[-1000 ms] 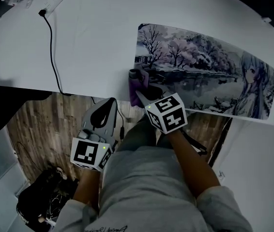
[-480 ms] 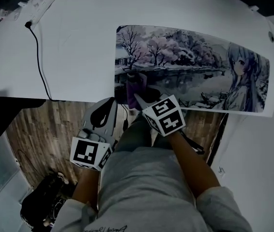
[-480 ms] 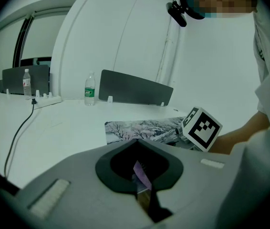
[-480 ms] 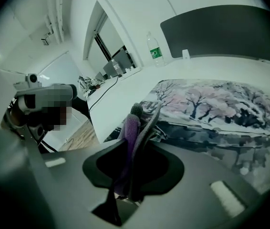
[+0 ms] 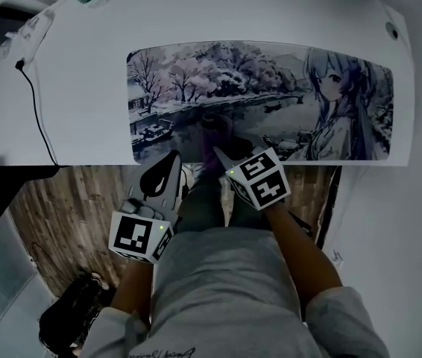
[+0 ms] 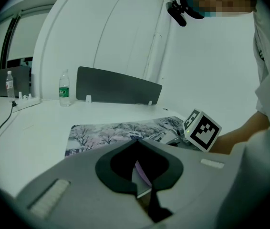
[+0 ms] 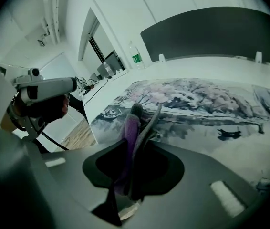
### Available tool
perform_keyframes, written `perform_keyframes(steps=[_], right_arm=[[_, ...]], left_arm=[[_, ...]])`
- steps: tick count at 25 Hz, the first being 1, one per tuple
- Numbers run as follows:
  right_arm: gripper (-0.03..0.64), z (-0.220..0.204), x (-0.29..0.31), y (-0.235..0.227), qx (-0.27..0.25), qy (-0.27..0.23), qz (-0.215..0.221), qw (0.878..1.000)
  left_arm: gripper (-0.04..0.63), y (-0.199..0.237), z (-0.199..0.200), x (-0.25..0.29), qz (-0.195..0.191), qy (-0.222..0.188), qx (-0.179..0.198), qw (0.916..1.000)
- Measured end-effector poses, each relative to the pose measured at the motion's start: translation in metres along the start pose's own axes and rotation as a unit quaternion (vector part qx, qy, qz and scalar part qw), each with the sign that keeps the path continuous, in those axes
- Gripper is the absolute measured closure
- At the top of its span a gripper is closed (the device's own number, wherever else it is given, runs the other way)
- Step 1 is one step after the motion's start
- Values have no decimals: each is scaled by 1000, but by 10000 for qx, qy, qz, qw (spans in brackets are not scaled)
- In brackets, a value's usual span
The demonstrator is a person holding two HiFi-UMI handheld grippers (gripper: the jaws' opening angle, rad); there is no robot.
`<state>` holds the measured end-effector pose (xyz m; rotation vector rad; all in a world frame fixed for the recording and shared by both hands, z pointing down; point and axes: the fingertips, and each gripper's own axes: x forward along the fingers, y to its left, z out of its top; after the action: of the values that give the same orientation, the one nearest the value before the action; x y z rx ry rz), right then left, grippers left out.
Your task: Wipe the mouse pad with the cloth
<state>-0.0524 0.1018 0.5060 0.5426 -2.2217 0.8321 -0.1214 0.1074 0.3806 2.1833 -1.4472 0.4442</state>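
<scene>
Purple cloth (image 7: 127, 132) lengthwise in right claw (image 7: 143, 112), mouse pad (image 5: 271, 80) lying crosswise

1. One desk (image 5: 159, 21).
2. One mouse pad (image 5: 256, 88).
3. One cloth (image 7: 129, 128).
4. Two tongs: left tongs (image 6: 136, 140) and right tongs (image 7: 147, 111).
5. Two bottles: a bottle (image 6: 64, 88) by the desk's far edge, and a second bottle (image 6: 10, 83) further left.
6. One cable (image 5: 36, 110).
7. One divider (image 6: 118, 86) along the far edge.
</scene>
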Motion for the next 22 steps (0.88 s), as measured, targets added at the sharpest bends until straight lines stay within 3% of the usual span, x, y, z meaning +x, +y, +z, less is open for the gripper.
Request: perform_keyframes(steps=[10, 22], right_arm=[[514, -44, -82, -88, 238, 35, -388, 9990], [514, -85, -156, -168, 382, -45, -615, 9974]], left_arm=[[575, -94, 17, 68, -546, -3, 111, 9984], [575, -179, 24, 124, -808, 34, 241, 9964]])
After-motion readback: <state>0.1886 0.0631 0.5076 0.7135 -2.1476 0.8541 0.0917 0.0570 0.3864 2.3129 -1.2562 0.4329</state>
